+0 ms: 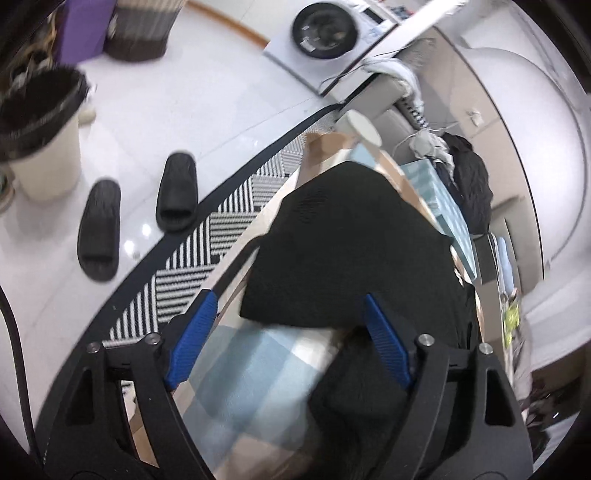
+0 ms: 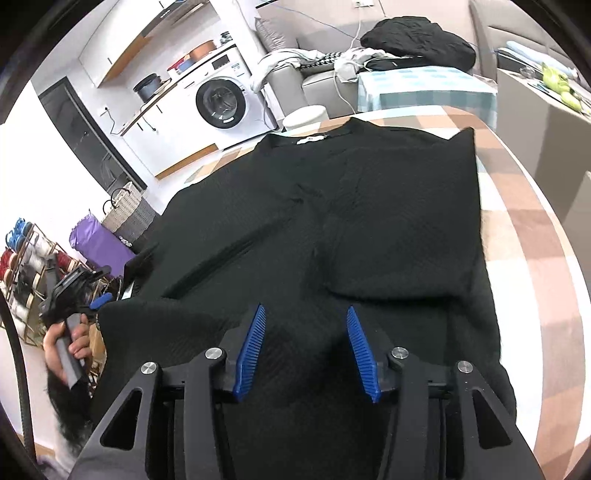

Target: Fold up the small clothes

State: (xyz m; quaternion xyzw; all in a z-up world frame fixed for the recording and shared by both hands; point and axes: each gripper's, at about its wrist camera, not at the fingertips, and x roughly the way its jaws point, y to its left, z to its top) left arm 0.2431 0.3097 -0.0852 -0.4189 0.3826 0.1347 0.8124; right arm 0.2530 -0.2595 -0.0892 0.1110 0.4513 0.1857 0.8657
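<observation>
You had the black knit top (image 2: 332, 221) spread on the checked tablecloth (image 2: 535, 240) (white washing machine (image 2: 221, 101) upper left); left gripper (image 1: 288, 332) and right gripper (image 2: 306, 347) both gaped, gripping nothing.

Left wrist view looks steeply down, close over the table's (image 1: 229, 236) left edge, floor beyond. Right wrist view looks down along the table from its near end, close above the black top (image 2: 369, 221). Both show the top and washing machine (image 1: 325, 29).

The black garment (image 2: 369, 229) runs under the right gripper (image 2: 306, 314), its near hem hidden (left-wrist view motion-blurred).
</observation>
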